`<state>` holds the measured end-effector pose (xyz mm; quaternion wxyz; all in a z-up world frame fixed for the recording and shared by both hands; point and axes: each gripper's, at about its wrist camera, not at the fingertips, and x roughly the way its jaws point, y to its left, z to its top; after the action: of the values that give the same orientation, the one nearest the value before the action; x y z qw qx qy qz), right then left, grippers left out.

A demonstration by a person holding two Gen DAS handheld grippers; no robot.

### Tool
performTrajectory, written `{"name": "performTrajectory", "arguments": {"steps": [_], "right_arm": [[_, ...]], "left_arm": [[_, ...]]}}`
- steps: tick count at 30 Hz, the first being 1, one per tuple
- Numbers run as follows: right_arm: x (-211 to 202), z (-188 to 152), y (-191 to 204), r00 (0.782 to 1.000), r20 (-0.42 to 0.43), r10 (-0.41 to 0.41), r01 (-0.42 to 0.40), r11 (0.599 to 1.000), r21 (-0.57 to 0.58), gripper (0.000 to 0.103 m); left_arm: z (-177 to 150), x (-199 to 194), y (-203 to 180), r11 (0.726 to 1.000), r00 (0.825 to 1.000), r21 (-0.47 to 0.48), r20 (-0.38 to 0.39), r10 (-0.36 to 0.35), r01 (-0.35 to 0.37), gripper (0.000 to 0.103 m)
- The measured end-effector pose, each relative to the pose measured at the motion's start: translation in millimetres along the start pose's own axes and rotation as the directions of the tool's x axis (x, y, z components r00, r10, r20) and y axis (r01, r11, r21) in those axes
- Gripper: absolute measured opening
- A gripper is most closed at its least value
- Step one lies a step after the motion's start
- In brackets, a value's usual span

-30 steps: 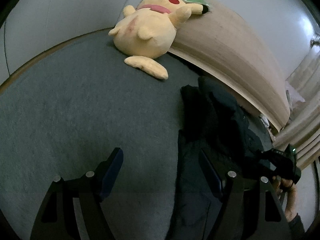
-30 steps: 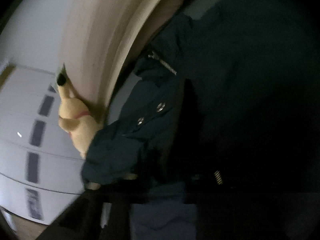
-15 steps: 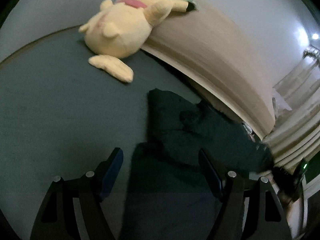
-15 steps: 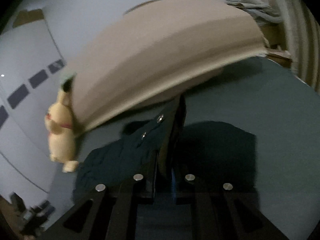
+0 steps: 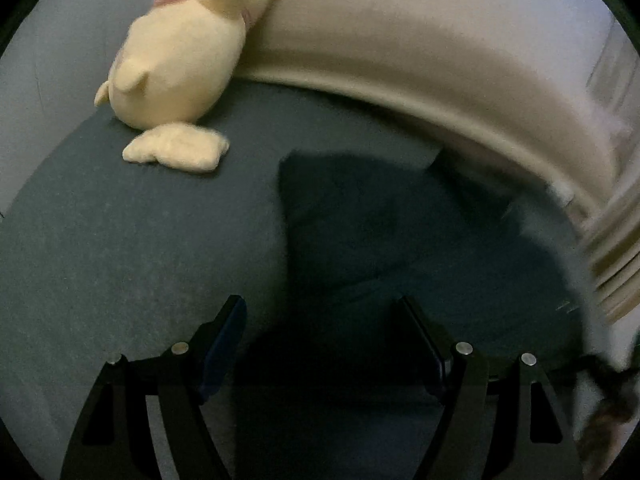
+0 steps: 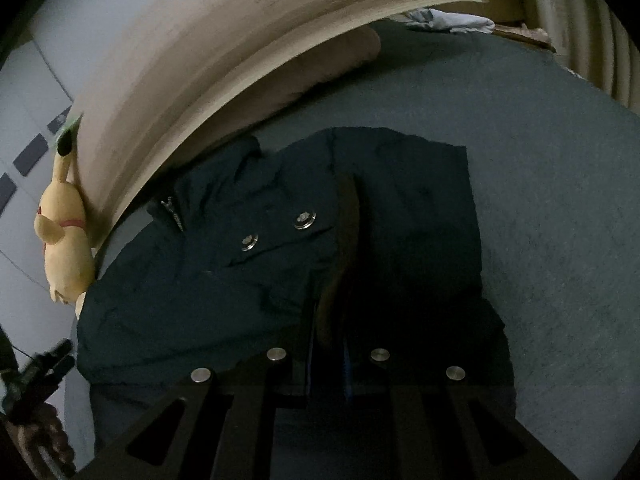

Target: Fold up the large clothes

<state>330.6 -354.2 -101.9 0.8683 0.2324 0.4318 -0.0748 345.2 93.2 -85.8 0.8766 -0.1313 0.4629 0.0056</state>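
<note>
Right gripper [image 6: 328,344]: jaws pressed together, pinching a fold of the dark jacket [image 6: 248,264] at bottom centre of its view; fabric runs up between the pads and away from them; two metal snaps [image 6: 305,220] sit on the flap upper left of the pinch, a zipper end [image 6: 173,216] further left. Left gripper [image 5: 320,344]: jaws spread wide, nothing clamped; dark jacket [image 5: 360,232] lies under and beyond the gap, blurred, contact cannot be told. Jacket lies on the grey-blue bedspread [image 6: 560,200], centre of the right view, centre-right of the left view. Yellow plush toy [image 5: 180,60] upper left in the left view, leaning on the beige headboard [image 5: 440,60]; its foot rests on the bedspread [image 5: 100,260], apart from the jacket. Pleated curtain [image 6: 600,32] upper right of the right view.
</note>
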Motion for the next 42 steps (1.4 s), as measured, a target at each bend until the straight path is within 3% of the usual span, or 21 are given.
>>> {"name": "performTrajectory", "arguments": {"steps": [3,9,11,12,14,15,17,20,24,27,29,34,37,42], "right_arm": [[11,-4,5,1.000,-0.018,-0.013,0.013,1.000,0.000,0.011],[22,-7,2,0.998,-0.060,-0.018,0.019,0.999,0.028,0.012],[18,-5,-2,0.996,-0.087,0.013,-0.007,0.998,0.065,0.019],[13,-4,-6,0.995,-0.091,0.036,-0.028,0.996,0.084,0.025],[-1,-1,-11,0.994,-0.075,0.085,-0.077,0.991,0.109,0.072],[-14,0,-13,0.996,-0.046,0.078,-0.072,0.991,0.113,0.078],[-35,4,-14,0.999,0.013,0.049,-0.050,0.993,0.107,0.079],[-54,14,-3,0.994,0.083,0.069,-0.076,0.993,0.092,0.079],[-42,21,41,0.989,0.095,0.115,-0.111,0.993,-0.045,0.079],[-15,15,74,0.994,0.101,0.042,-0.027,0.989,-0.146,0.079],[6,9,91,0.996,0.090,-0.012,0.031,0.977,-0.210,0.079],[46,-9,103,0.989,0.050,-0.141,0.150,0.944,-0.296,0.079],[58,-13,106,0.981,0.021,-0.191,0.187,0.927,-0.324,0.080],[49,-1,105,0.984,-0.029,-0.176,0.159,0.940,-0.302,0.080]], "left_arm": [[-8,28,1,0.999,0.996,0.028,-0.072,0.047,-0.045,0.077],[-10,33,-3,0.992,0.991,0.080,-0.077,0.105,-0.099,0.076],[-9,23,-4,0.990,0.992,0.089,-0.062,0.113,-0.107,0.075],[-7,15,-5,0.990,0.993,0.089,-0.043,0.112,-0.108,0.075],[-5,-6,-4,0.988,0.993,0.093,0.029,0.119,-0.121,0.075],[-4,-16,-4,0.985,0.988,0.096,0.076,0.135,-0.142,0.075],[-1,-30,-10,0.980,0.978,0.104,0.144,0.151,-0.167,0.076],[5,-35,-31,0.979,0.973,0.131,0.189,0.130,-0.156,0.076],[-3,-21,-76,0.967,0.974,0.214,0.207,0.091,-0.135,0.076],[-10,-3,-96,0.963,0.974,0.216,0.196,0.116,-0.158,0.076],[-13,15,-106,0.962,0.981,0.221,0.143,0.128,-0.158,0.076],[-26,42,-115,0.933,0.969,0.265,0.111,0.220,-0.242,0.078],[-29,52,-119,0.910,0.960,0.305,0.104,0.262,-0.281,0.080],[-18,40,-120,0.912,0.960,0.300,0.082,0.267,-0.279,0.079]]}}
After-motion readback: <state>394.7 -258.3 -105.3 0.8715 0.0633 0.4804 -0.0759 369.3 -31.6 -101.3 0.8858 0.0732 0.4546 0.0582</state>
